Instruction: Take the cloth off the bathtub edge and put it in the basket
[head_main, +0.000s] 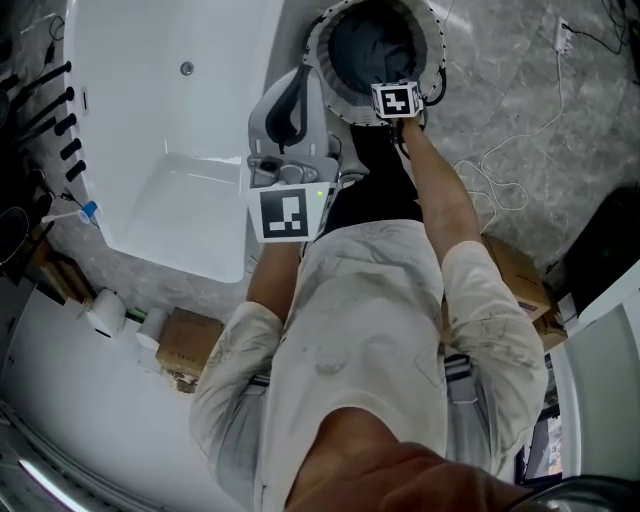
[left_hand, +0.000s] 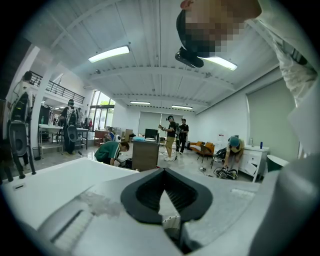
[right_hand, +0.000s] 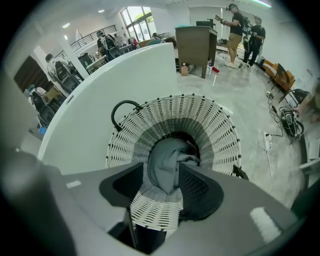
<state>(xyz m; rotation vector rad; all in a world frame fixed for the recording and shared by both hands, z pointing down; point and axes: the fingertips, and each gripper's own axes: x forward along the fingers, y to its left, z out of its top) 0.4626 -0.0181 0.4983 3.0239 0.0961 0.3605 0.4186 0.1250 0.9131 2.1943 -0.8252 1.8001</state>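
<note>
The round white woven basket (head_main: 322, 40) stands on the floor beside the white bathtub (head_main: 180, 120). A dark grey cloth (head_main: 385, 50) lies inside it. My right gripper (head_main: 398, 88) hangs over the basket's near rim. In the right gripper view the cloth (right_hand: 167, 162) droops between the jaws down into the basket (right_hand: 215, 130). There the right gripper (right_hand: 164, 172) is open, the left pad clear of the cloth. My left gripper (head_main: 290, 112) points away over the tub's edge. Its tips meet with nothing in them in the left gripper view (left_hand: 162, 172).
Cardboard boxes (head_main: 190, 345) (head_main: 515, 275) sit on the floor on both sides of the person. A white cable (head_main: 500, 170) loops right of the basket. Black handles (head_main: 50, 100) line the far left. Several people and a desk (right_hand: 195, 42) are farther off.
</note>
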